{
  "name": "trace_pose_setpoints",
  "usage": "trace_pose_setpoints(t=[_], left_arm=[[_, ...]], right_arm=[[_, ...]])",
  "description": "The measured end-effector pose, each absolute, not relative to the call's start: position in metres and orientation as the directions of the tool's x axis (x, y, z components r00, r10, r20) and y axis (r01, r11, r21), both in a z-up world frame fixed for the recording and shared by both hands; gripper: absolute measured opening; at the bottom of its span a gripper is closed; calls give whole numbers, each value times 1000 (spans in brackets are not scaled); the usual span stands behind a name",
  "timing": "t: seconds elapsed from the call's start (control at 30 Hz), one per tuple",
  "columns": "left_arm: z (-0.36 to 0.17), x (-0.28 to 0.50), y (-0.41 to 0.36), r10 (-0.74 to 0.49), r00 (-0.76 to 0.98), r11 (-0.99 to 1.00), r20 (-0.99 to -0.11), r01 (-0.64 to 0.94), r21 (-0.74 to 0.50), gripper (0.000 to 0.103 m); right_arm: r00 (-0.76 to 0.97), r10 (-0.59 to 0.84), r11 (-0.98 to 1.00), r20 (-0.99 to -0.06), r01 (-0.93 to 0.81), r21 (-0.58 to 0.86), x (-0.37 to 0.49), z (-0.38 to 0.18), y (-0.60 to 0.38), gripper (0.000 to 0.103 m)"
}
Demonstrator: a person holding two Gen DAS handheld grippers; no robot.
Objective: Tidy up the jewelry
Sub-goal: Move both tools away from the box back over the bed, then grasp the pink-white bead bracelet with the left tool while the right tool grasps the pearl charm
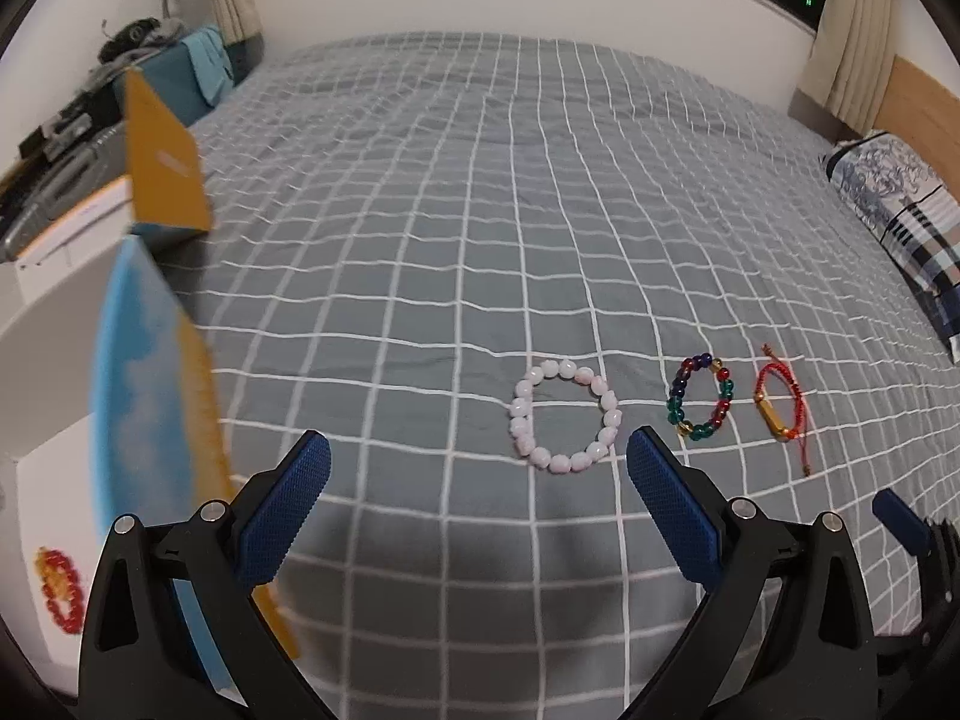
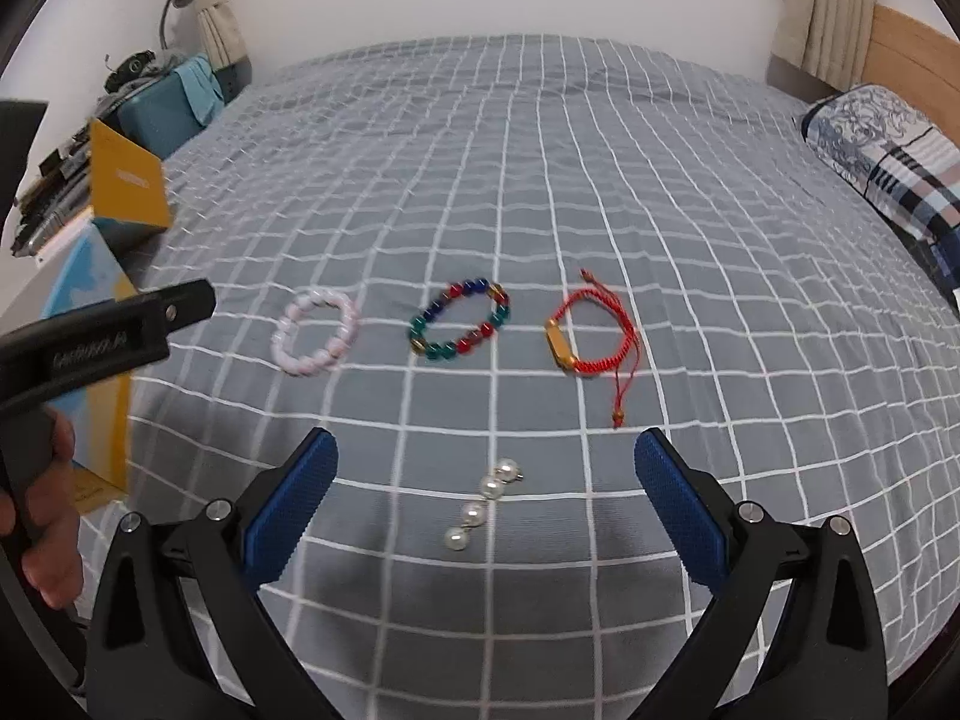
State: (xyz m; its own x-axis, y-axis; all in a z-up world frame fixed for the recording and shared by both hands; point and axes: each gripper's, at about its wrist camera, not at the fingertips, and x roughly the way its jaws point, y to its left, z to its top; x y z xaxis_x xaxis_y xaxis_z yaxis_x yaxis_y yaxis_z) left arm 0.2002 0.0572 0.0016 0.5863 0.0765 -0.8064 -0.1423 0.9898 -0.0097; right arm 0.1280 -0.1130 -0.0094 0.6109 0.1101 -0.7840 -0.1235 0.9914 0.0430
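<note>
Evidently mid-sort, with three bracelets laid in a row on the bed (image 2: 600,150) for easy reach: pink (image 2: 316,332), multicolour (image 2: 460,328), red cord (image 2: 594,330). Pearl piece (image 2: 483,504) nearer, just ahead of the right gripper (image 2: 485,474), fingers spread wide and empty, probably lined up for it. Left gripper (image 1: 478,465) likewise wide, holding nothing, near the pink one. Red beads (image 1: 58,591) already in the open box (image 1: 54,468) at the left, likely the destination.
</note>
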Motion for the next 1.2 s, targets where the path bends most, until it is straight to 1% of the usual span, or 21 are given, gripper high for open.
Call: trace_pose_setpoints(t=[0.2, 0.37, 0.53, 0.6, 0.67, 0.7, 0.77, 0.8, 0.83, 0.87, 0.93, 0.97, 1.03, 1.17, 1.2], left_arm=[[-28, 227, 54, 69, 556, 993, -829, -121, 1, 97], [-52, 243, 58, 82, 518, 992, -851, -127, 18, 97], [-62, 251, 61, 66, 509, 992, -858, -125, 3, 96], [-66, 255, 62, 54, 507, 992, -860, -125, -11, 95], [-70, 257, 63, 50, 497, 992, -866, -126, -15, 90], [-72, 258, 62, 56, 495, 992, -867, -126, -8, 88], [-75, 259, 60, 68, 496, 992, -866, -124, 7, 86], [-75, 260, 61, 75, 498, 992, -864, -126, 14, 81], [-76, 260, 61, 85, 501, 991, -861, -129, 22, 77], [-76, 260, 61, 88, 504, 991, -859, -130, 26, 75], [-76, 260, 61, 97, 504, 991, -858, -131, 35, 65], [-77, 260, 60, 104, 502, 990, -858, -132, 43, 63], [-76, 260, 60, 117, 500, 989, -858, -134, 56, 54], [-74, 258, 61, 117, 497, 990, -860, -131, 59, 46], [-75, 258, 61, 116, 497, 990, -860, -133, 57, 44]], right_arm=[[578, 112, 991, -808, -124, 49, 140, -37, -120, 95], [557, 121, 990, -822, -131, 56, 142, -45, -120, 95], [539, 120, 989, -834, -141, 51, 143, -52, -117, 95], [531, 117, 989, -839, -143, 48, 144, -56, -116, 93], [511, 119, 988, -852, -148, 49, 147, -63, -114, 85], [500, 118, 988, -858, -147, 50, 149, -66, -114, 84], [491, 111, 988, -864, -146, 44, 151, -69, -114, 78], [491, 111, 988, -864, -148, 43, 151, -70, -113, 76], [490, 114, 988, -864, -150, 45, 151, -70, -113, 72], [489, 117, 987, -865, -153, 47, 151, -70, -113, 67], [487, 122, 986, -865, -162, 48, 152, -71, -113, 61], [486, 123, 986, -866, -162, 49, 152, -71, -114, 59], [483, 122, 985, -867, -163, 48, 152, -71, -114, 54], [481, 119, 985, -868, -170, 41, 151, -71, -113, 44], [481, 117, 984, -869, -171, 38, 151, -71, -113, 43]])
